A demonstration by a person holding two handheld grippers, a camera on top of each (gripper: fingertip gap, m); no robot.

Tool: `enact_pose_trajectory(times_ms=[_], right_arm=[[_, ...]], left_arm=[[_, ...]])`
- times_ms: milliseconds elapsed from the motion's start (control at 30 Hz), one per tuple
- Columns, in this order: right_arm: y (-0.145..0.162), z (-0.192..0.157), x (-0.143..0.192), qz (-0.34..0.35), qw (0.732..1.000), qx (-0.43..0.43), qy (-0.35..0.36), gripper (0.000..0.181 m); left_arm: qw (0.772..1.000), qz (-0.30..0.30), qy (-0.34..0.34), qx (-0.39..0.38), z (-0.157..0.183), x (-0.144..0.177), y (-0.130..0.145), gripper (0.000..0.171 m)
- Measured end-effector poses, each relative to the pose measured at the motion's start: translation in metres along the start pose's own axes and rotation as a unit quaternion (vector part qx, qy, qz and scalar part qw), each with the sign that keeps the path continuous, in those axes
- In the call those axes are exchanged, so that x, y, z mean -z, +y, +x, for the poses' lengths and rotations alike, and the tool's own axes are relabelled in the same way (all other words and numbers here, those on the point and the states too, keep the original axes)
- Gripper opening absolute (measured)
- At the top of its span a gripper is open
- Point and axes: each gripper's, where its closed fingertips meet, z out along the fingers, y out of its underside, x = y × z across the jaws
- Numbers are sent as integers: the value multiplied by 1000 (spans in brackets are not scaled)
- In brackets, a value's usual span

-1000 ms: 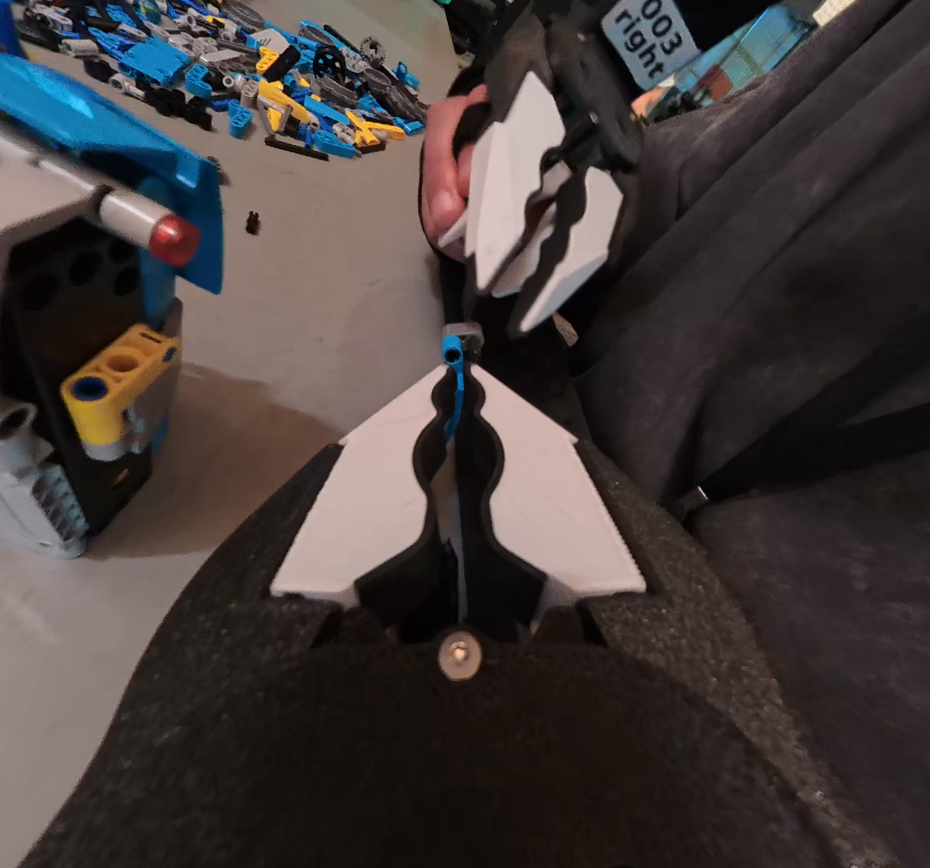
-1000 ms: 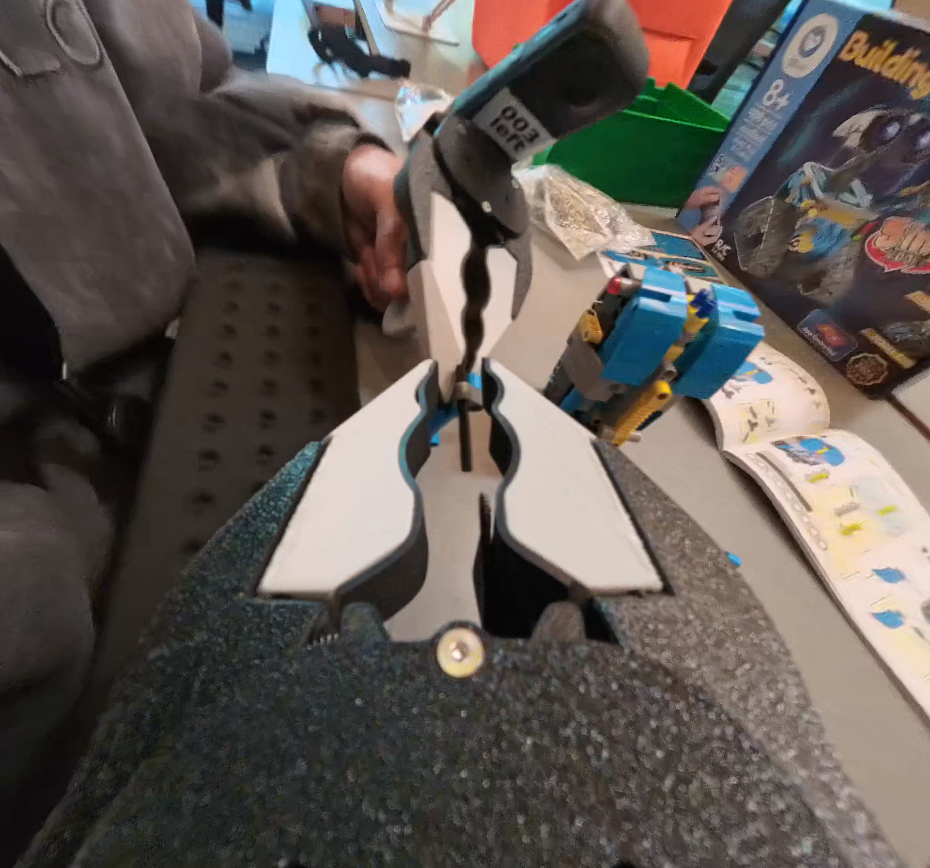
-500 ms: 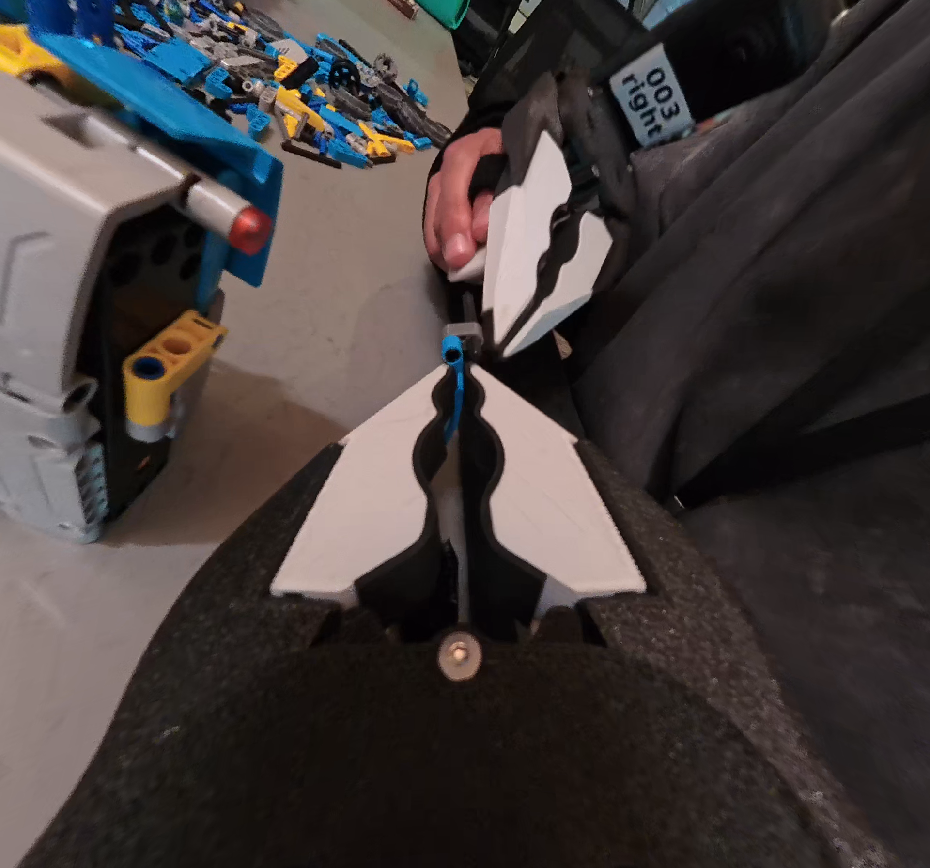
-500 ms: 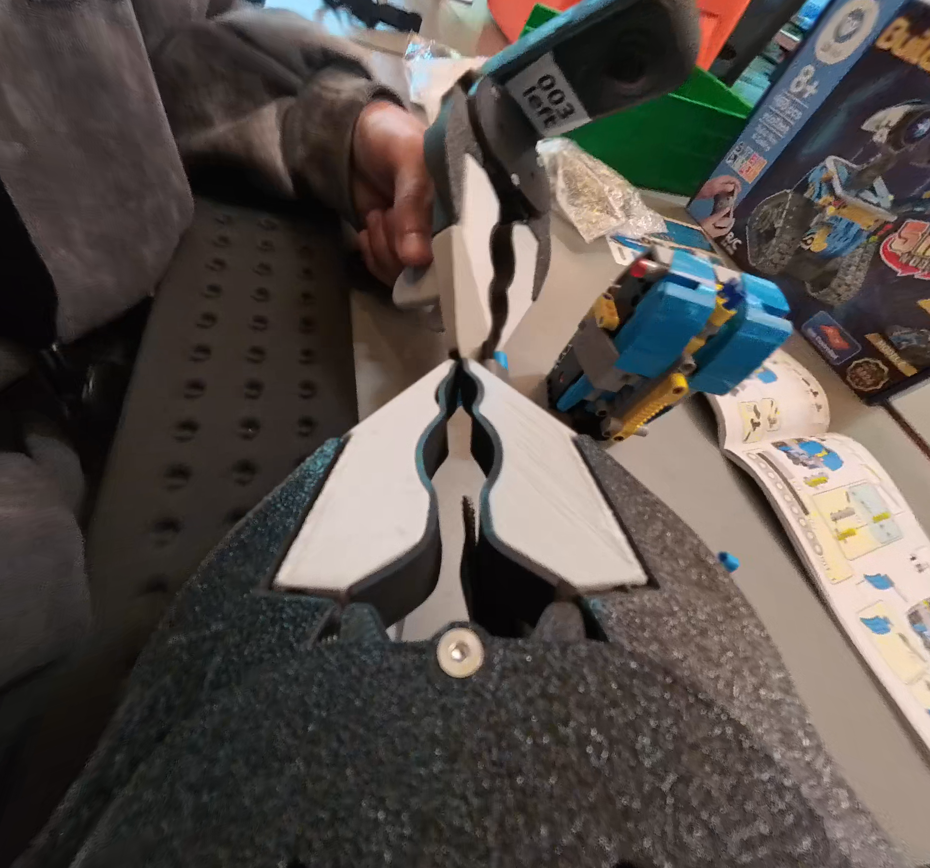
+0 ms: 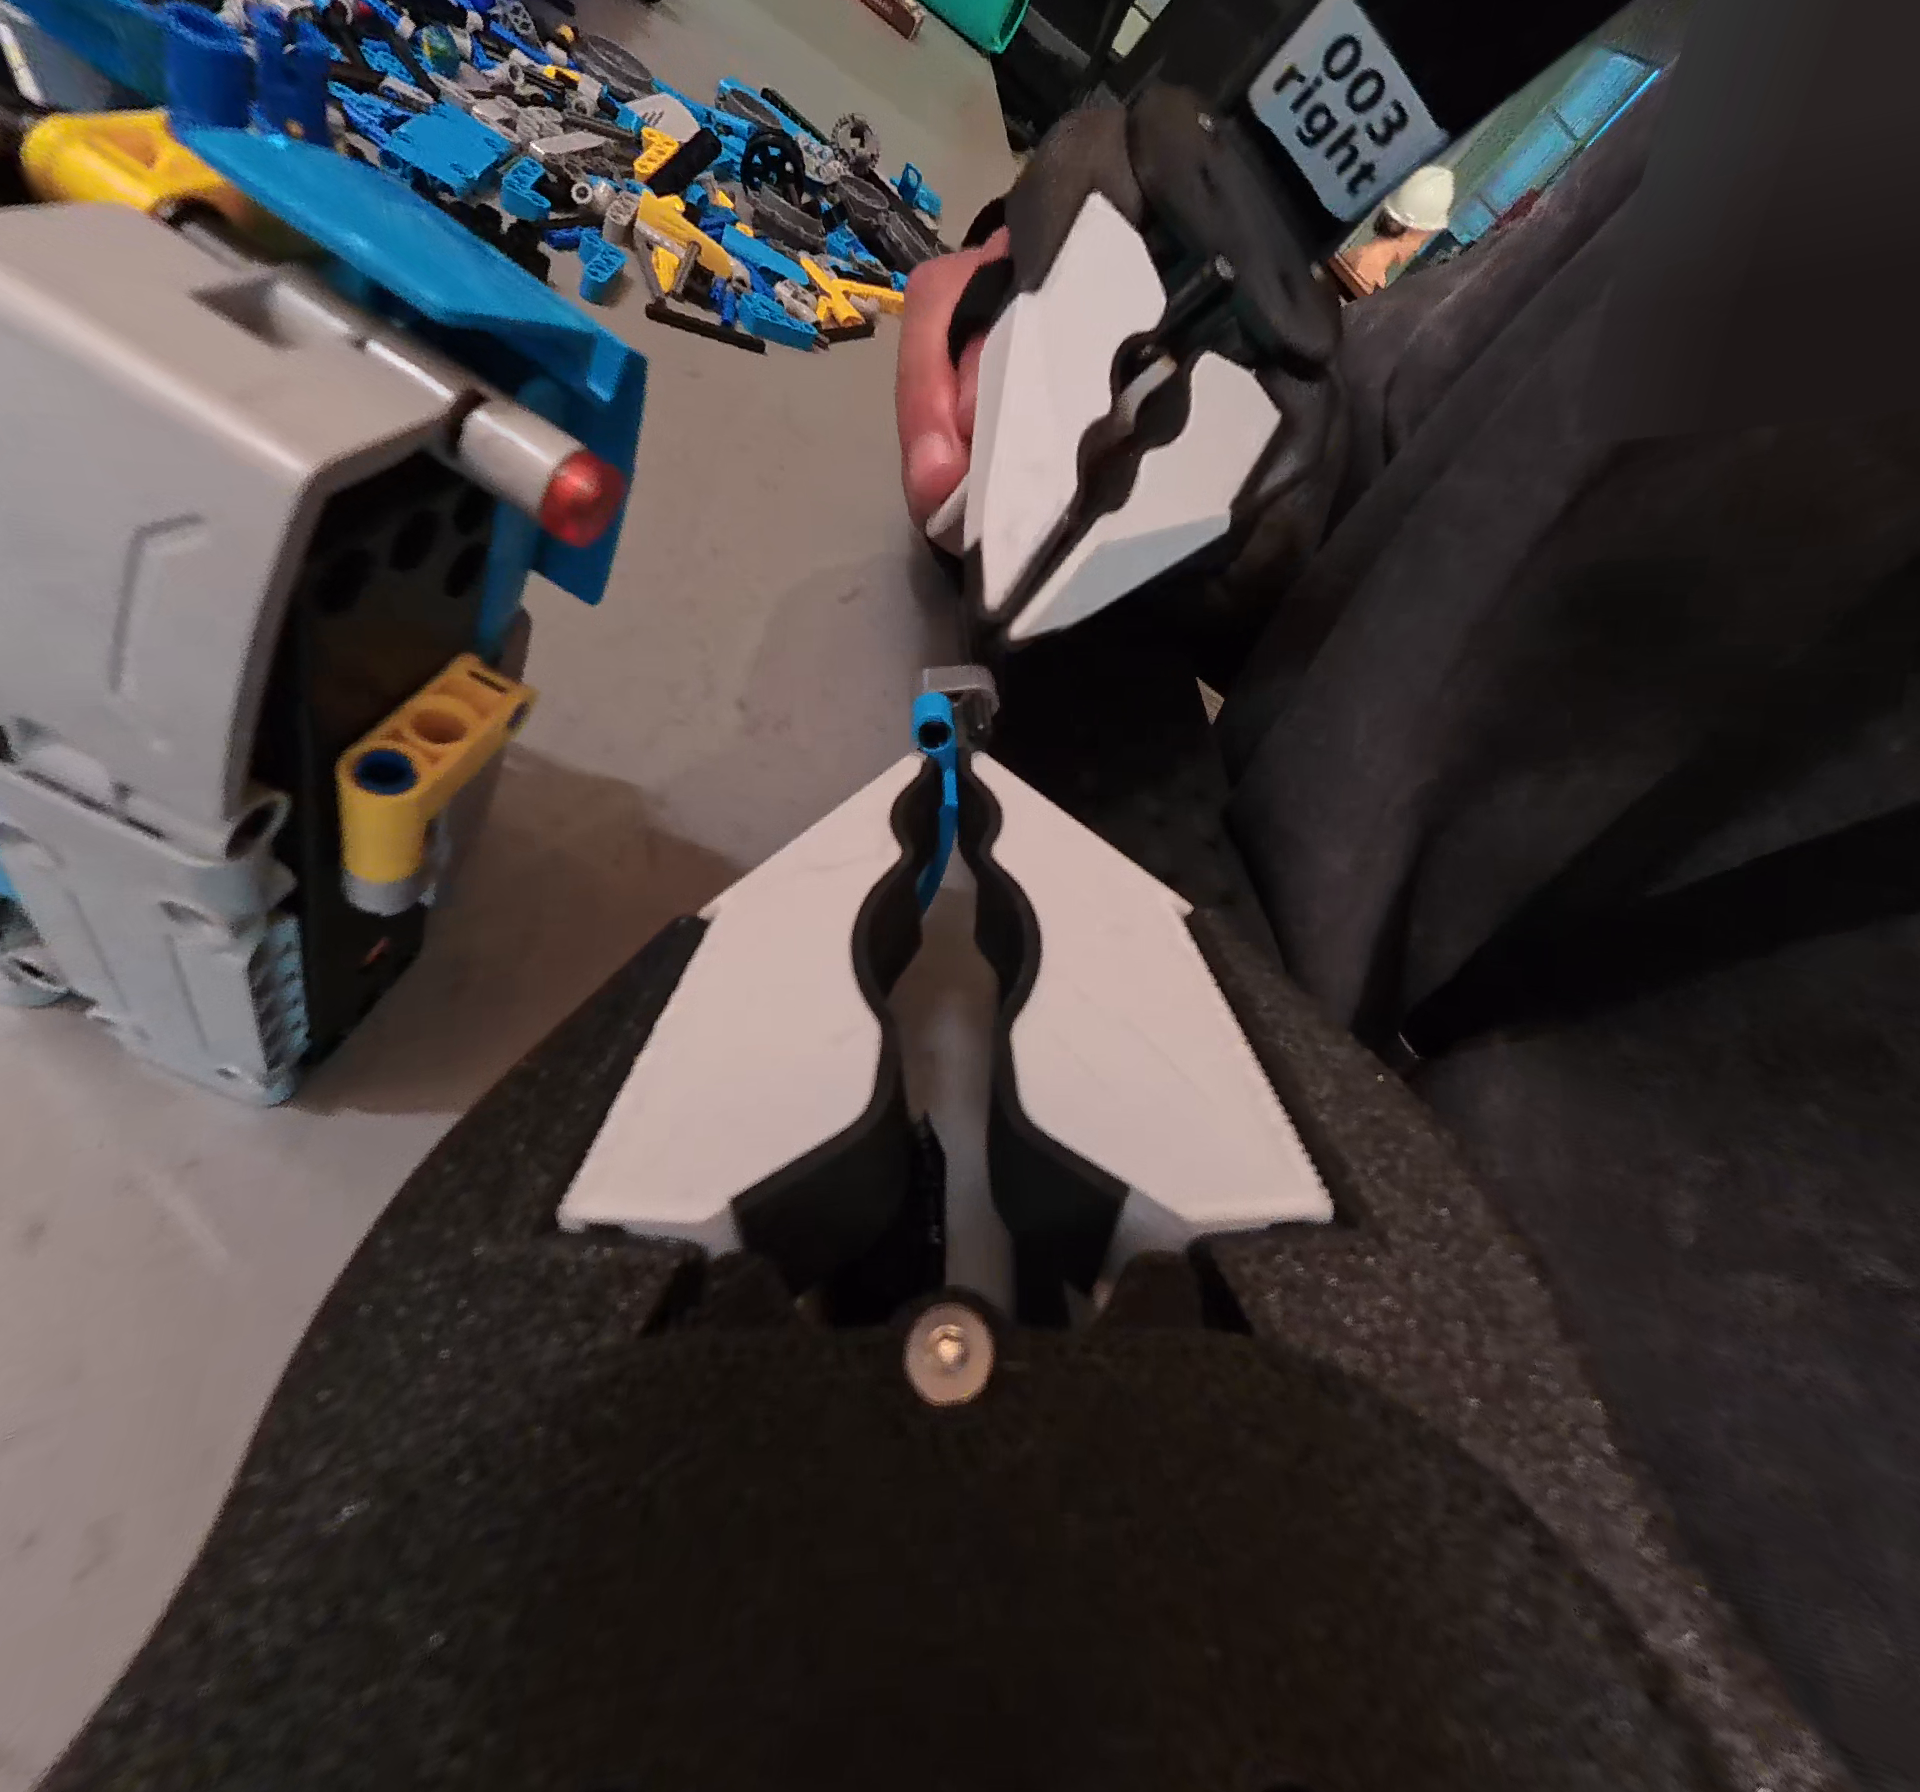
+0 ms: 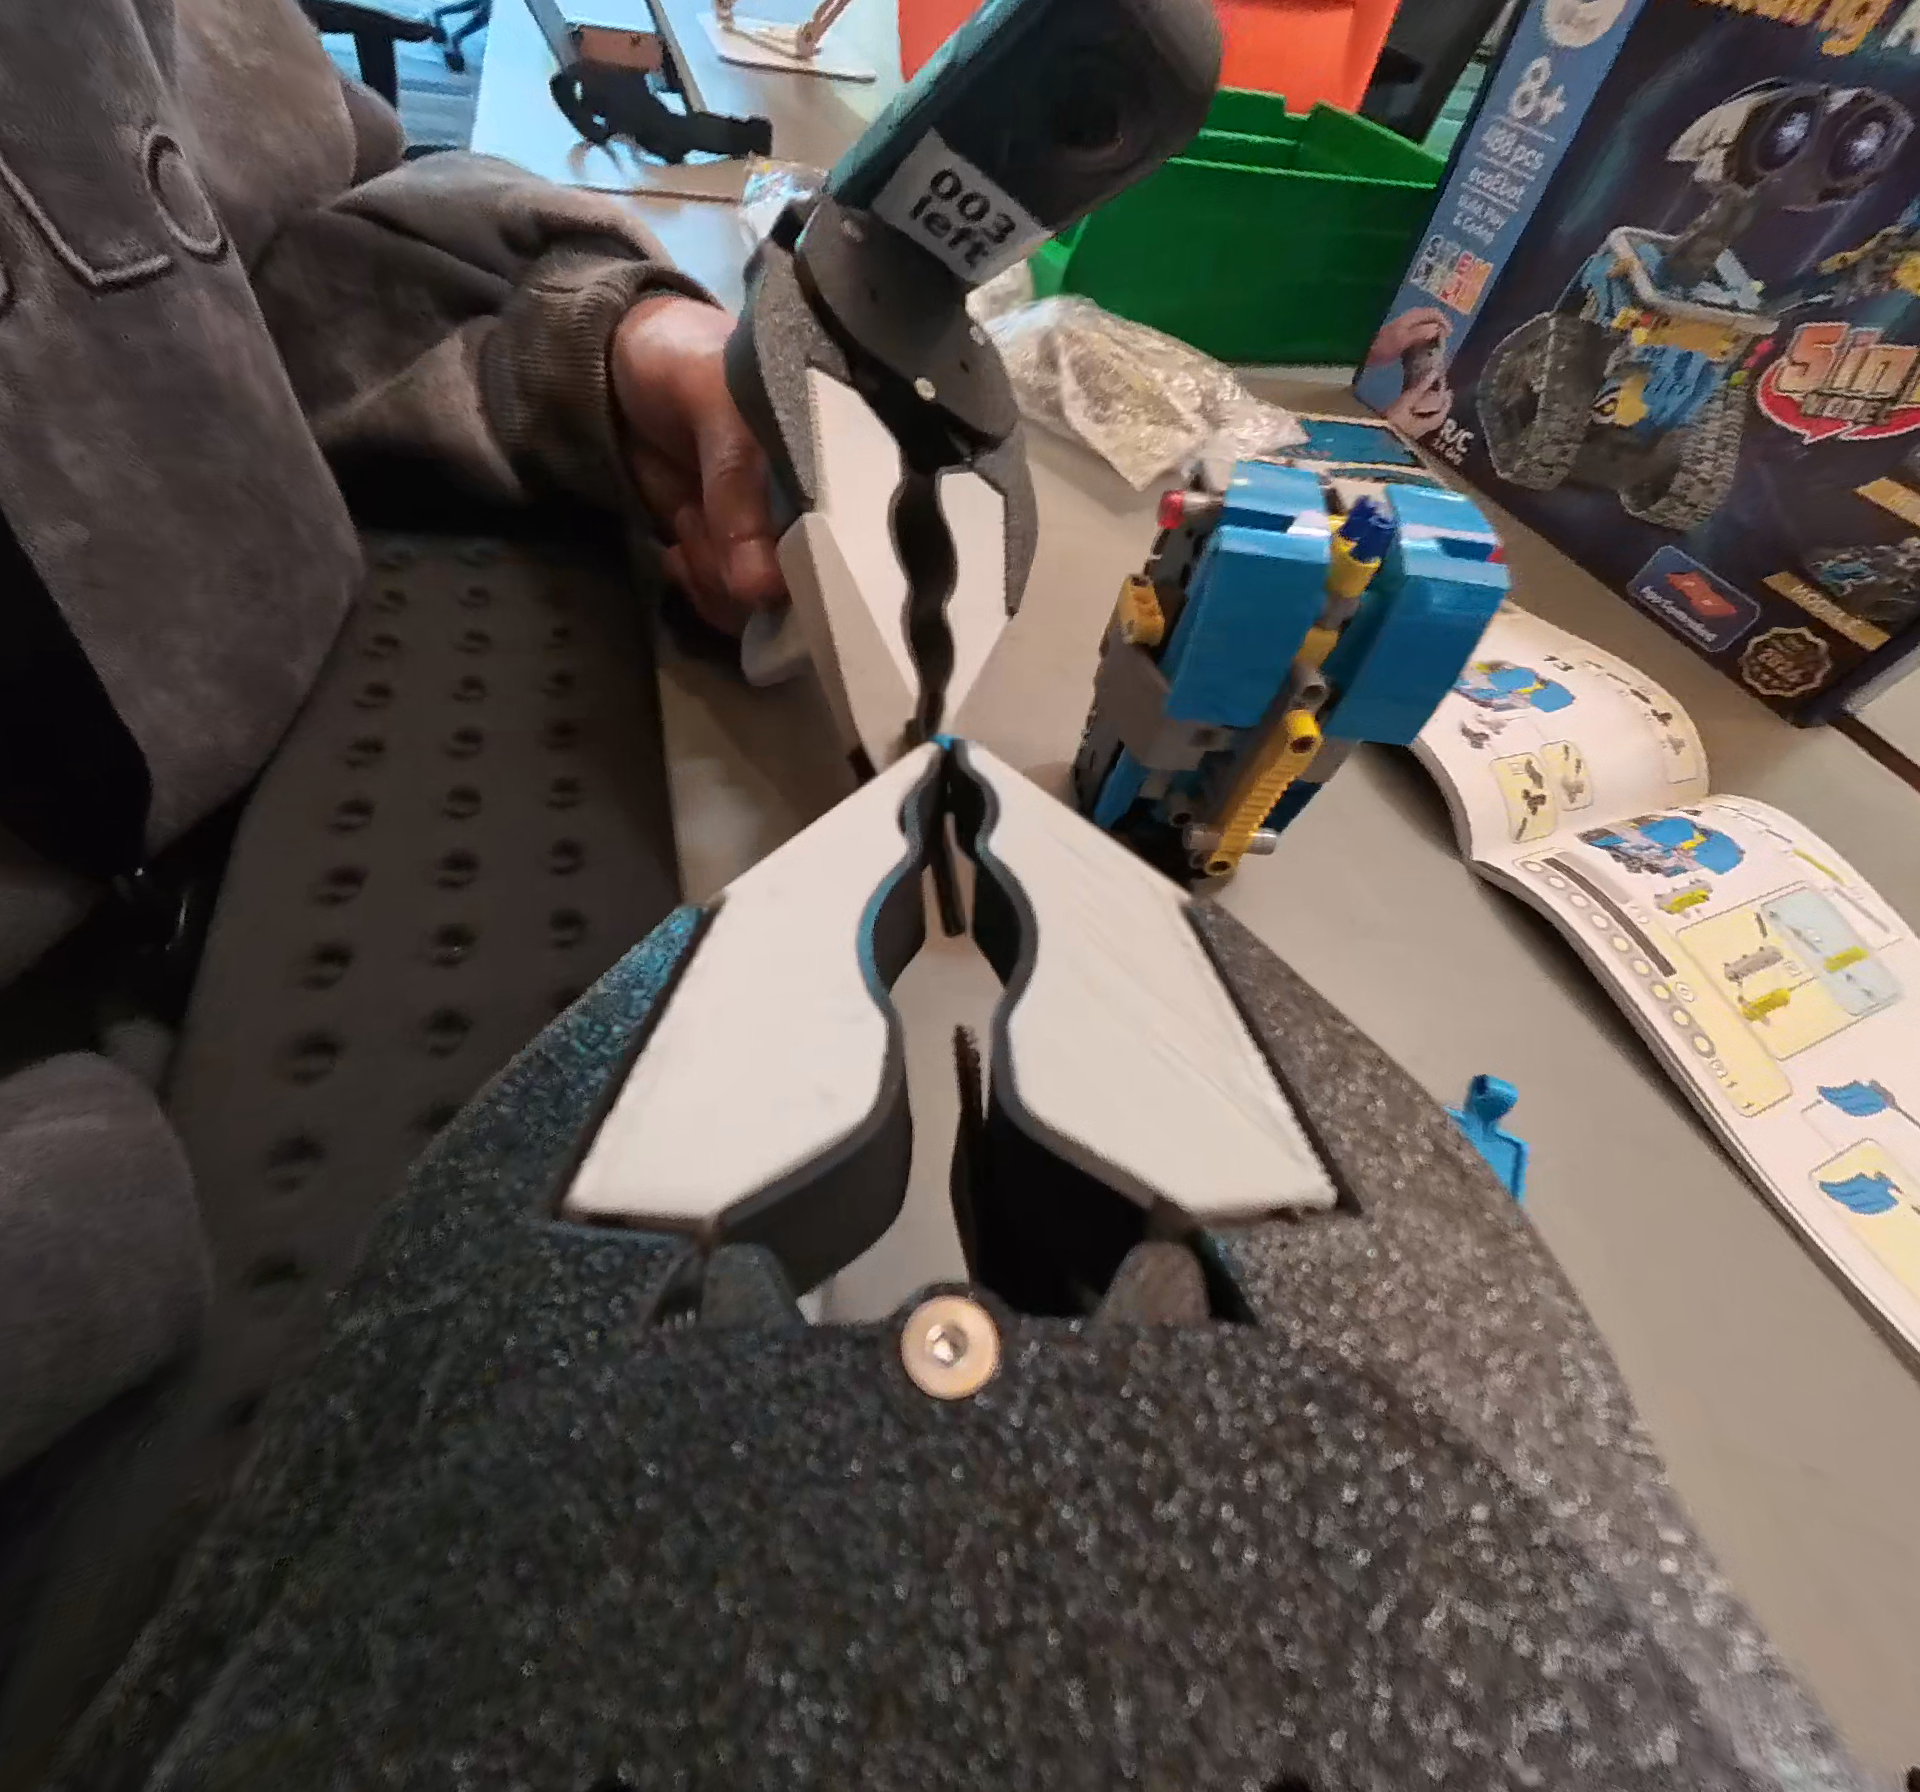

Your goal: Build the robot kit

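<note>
Blue piece (image 5: 935,734) sits pinched at the very tip of the left claw (image 5: 951,766), up in the air just off the edge of the table (image 6: 1455,963), close to the person's lap.

On the table, the biggest thing is the picture box (image 6: 1714,288), standing at the far right. A green bin (image 6: 1247,236) is behind, with a crinkly bag (image 6: 1122,392) in front of it. The blue and grey toy model (image 6: 1299,641) stands near the middle. It looks bigger in the left wrist view than a moment ago, so the left claw has come closer to it. An open booklet (image 6: 1714,963) lies beside the model. A pile of loose pieces (image 5: 644,153) is spread out farther back.

The left claw is squeezed almost tight, gripping only the thin blue piece. A little grey piece (image 5: 961,680) is stuck on the end of the blue one.

The right claw (image 6: 945,755) was a bit open a second ago. Now it is squeezed tight on a thin black stick (image 6: 948,895). Its tip points at the left claw's tip, and the two nearly touch. The stick seems to reach the grey piece, but I cannot tell if it goes in.

One small blue piece (image 6: 1491,1119) lies alone on the table by the booklet.
</note>
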Motion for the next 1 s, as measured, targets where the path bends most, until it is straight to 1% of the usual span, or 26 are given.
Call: enact_pose_trajectory(times_ms=[100,167,300,433,500,533,600,633,700,733,767,800,867,900,933,1000], right_arm=[[0,1,0,2,1000,-9,-3,3],[4,-2,-3,-9,1000,-1,-5,0],[4,-4,-3,-10,1000,-5,-15,0],[-1,2,1,2,1000,-13,1,0],[-5,24,13,18,999,-40,33,8],[-5,40,22,25,996,-68,48,11],[5,81,45,22,988,-121,96,21],[16,104,58,12,981,-137,134,24],[39,145,87,-5,966,-149,211,26],[49,161,100,-12,957,-153,247,27],[60,175,110,-22,945,-160,283,27],[69,185,119,-33,934,-174,312,28],[81,195,124,-42,919,-203,334,28],[86,196,123,-46,917,-214,335,29],[89,197,122,-51,914,-221,335,31],[92,197,118,-56,914,-228,331,34]], left_arm=[[1000,-4,0,-4,1,-1,1,1],[1000,-6,-3,-5,1,-1,2,1],[1000,-9,3,-4,3,-1,3,1],[1000,10,18,2,7,2,-2,0],[999,21,38,-16,15,9,-6,1],[998,31,53,-29,20,16,-9,2],[994,58,75,-62,29,36,-19,2],[991,75,77,-80,31,49,-26,2],[985,129,40,-109,21,78,-48,1],[981,159,0,-112,7,94,-59,1],[974,190,-62,-110,-15,112,-70,2],[961,219,-134,-106,-40,133,-78,2],[926,261,-256,-92,-83,175,-84,2],[911,277,-296,-81,-98,193,-83,1],[900,289,-318,-68,-108,207,-82,1],[892,306,-328,-46,-120,221,-79,2]])
